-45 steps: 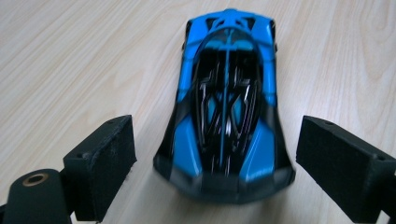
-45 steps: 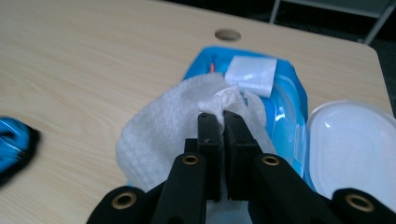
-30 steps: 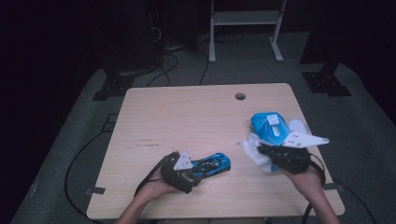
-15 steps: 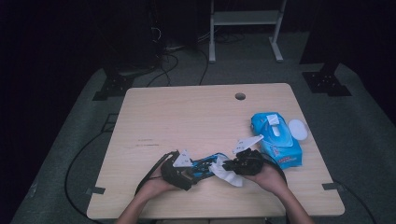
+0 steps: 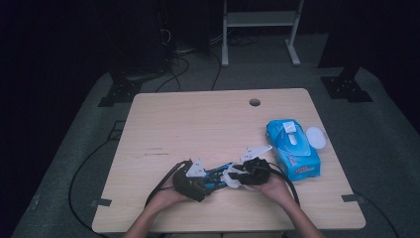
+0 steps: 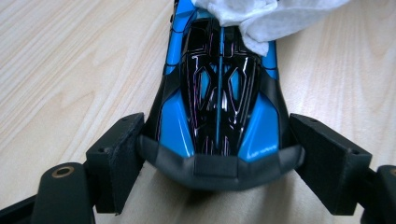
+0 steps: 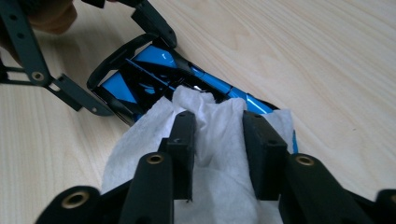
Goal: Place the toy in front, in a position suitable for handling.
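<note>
A blue and black toy car point(image 6: 219, 93) lies on the wooden table point(image 5: 198, 124) near its front edge. My left gripper point(image 6: 217, 140) is shut on the car's near end, one jaw against each side. The right gripper point(image 7: 219, 135) is shut on a crumpled white wipe point(image 7: 215, 116) and presses it onto the car's point(image 7: 154, 60) other end. Seen from the high view, the left gripper point(image 5: 200, 181) and right gripper point(image 5: 234, 177) face each other over the car point(image 5: 218, 174), with the wipe point(image 5: 231, 181) between them.
A blue packet of wipes point(image 5: 292, 148) lies at the right of the table, with its white lid point(image 5: 315, 137) open beside it. A cable hole point(image 5: 254, 102) sits near the far edge. Cables trail off the table's front left.
My right gripper has carried the wipe leftward from beside the packet to the car, and the wipe now rests on it. The left gripper has kept its hold in place.
</note>
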Available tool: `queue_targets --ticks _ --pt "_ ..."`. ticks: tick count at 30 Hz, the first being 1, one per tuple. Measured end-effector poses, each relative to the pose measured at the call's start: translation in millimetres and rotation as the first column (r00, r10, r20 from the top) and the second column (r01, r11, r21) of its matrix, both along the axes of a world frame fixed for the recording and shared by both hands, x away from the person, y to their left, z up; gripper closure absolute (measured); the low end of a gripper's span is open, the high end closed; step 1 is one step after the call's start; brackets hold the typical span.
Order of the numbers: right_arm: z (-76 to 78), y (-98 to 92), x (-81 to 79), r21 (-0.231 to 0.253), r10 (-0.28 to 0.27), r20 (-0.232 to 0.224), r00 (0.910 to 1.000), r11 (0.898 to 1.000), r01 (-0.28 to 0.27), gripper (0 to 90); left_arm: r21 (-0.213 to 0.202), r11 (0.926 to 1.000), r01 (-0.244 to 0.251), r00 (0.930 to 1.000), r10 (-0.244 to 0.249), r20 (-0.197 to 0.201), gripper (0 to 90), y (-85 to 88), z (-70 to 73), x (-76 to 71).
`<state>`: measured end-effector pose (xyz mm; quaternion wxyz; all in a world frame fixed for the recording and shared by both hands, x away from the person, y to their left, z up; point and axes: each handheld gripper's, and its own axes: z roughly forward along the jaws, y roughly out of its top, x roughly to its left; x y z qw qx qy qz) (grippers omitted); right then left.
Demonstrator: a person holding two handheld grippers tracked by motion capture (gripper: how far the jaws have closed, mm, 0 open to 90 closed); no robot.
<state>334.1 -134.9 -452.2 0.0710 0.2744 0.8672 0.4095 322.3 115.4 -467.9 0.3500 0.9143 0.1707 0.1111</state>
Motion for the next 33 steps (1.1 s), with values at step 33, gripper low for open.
queue_targets --ticks 33 --pt "-1.6 5.3 -15.6 -0.022 0.029 0.032 0.9991 0.999 -0.028 83.9 -0.004 0.9998 0.022 0.9998 -0.022 0.003 23.7 0.0 -2.1 1.9"
